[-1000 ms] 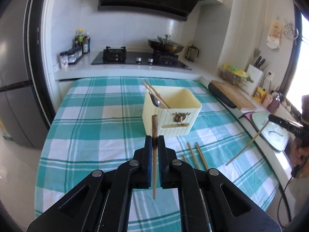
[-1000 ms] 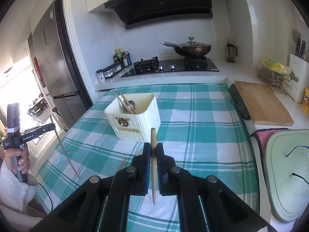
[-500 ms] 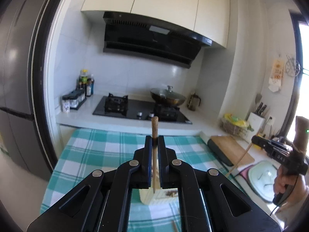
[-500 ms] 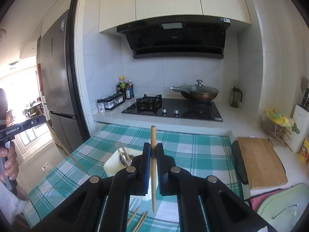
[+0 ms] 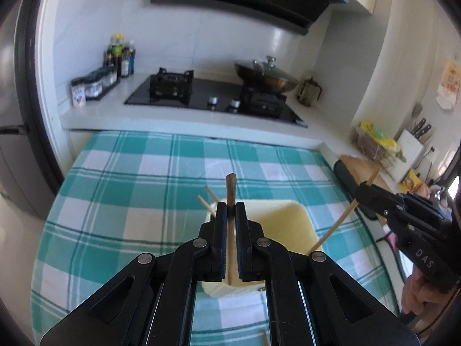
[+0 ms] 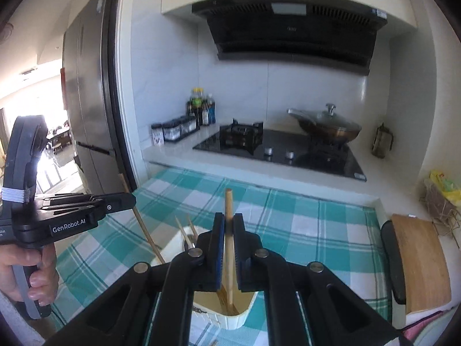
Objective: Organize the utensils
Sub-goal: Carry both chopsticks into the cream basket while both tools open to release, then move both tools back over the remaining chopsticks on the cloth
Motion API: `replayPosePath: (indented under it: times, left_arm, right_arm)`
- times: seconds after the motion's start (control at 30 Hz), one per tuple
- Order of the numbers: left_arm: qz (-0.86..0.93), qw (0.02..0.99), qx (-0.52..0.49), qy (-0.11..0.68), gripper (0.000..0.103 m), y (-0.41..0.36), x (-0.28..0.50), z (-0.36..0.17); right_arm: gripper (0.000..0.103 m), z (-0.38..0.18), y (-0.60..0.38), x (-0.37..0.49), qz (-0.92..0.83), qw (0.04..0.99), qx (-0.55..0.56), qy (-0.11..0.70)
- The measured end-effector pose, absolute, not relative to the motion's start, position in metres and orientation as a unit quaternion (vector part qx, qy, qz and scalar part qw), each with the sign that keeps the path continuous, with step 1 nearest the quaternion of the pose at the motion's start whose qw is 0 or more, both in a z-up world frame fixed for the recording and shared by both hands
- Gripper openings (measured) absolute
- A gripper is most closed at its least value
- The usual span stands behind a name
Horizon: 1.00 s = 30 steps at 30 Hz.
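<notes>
Kitchen counter and hob are filling the upper half of both views, with a teal checked cloth spreading across the table in the middle. Low in the centre of each frame the cream bin is sitting on that cloth, a spoon and two chopsticks already leaning at its left edge.

Both hands are working on the same step, by my reading: dropping chopsticks into the bin. The left gripper is pinching a dark-tipped chopstick upright between its fingers, directly over the bin. The right gripper is squeezing a paler chopstick the same way, its lower end already dipping inside the bin. Next, each needs lowering a little and the fingers easing apart so the sticks fall in without tipping out over the rim.

Compared with half a second back, both cameras are tilting downward: the cabinets are sliding out of the top, and the bin is coming into fuller view beneath the fingers. A second ago both grippers were short of the bin; now they are over it.

At the bottom edge of the left view, a loose chopstick end is lying on the cloth.
</notes>
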<state>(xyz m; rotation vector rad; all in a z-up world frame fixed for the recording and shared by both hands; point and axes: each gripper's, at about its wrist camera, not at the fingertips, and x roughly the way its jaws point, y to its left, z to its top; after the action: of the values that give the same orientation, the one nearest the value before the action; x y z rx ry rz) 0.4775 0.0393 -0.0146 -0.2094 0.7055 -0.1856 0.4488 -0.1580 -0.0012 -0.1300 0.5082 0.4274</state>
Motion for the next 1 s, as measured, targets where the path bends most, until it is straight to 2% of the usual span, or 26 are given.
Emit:
replayPosePath:
  times: [0.13,0.17,0.2,0.23,0.27,0.3,0.37,0.47,0.57,0.83,1.0]
  left_arm:
    - [-0.099,0.913,-0.103,0.382,0.004,0.033,0.486,-0.035]
    - [-0.1,0.912,-0.107,0.384,0.009,0.034,0.484,-0.036]
    - [-0.102,0.911,-0.112,0.384,0.022,0.036,0.481,-0.036]
    - [-0.101,0.911,-0.118,0.383,0.031,0.041,0.476,-0.035]
    - [-0.097,0.912,-0.119,0.381,0.048,0.045,0.469,-0.034]
    - [-0.092,0.913,-0.117,0.379,0.059,0.049,0.462,-0.033]
    - [-0.087,0.914,-0.105,0.382,0.065,0.058,0.443,-0.034]
    - [-0.09,0.904,-0.083,0.41,0.071,0.064,0.411,-0.052]
    - [-0.091,0.893,-0.062,0.437,0.075,0.062,0.371,-0.088]
    - [-0.06,0.89,-0.062,0.448,0.075,0.034,0.294,-0.176]
    - [-0.039,0.895,-0.057,0.44,0.077,0.023,0.291,-0.197]
  right_arm:
    - [0.007,-0.035,-0.151,0.476,0.225,0.923,-0.048,0.309]
    - [0.007,-0.039,-0.151,0.478,0.225,0.923,-0.041,0.31]
    - [0.013,-0.04,-0.153,0.48,0.225,0.924,-0.03,0.308]
    - [0.025,-0.04,-0.156,0.479,0.223,0.926,-0.02,0.304]
    - [0.03,-0.039,-0.16,0.476,0.222,0.929,-0.005,0.297]
    - [0.033,-0.037,-0.167,0.47,0.222,0.932,0.009,0.288]
    - [0.033,-0.034,-0.177,0.461,0.22,0.934,0.017,0.281]
    - [0.033,-0.04,-0.198,0.432,0.209,0.937,-0.001,0.28]
    - [0.038,-0.07,-0.223,0.392,0.189,0.935,-0.036,0.298]
    - [0.038,-0.194,-0.291,0.293,0.083,0.918,-0.057,0.383]
    - [0.038,-0.23,-0.301,0.26,0.045,0.914,-0.054,0.398]
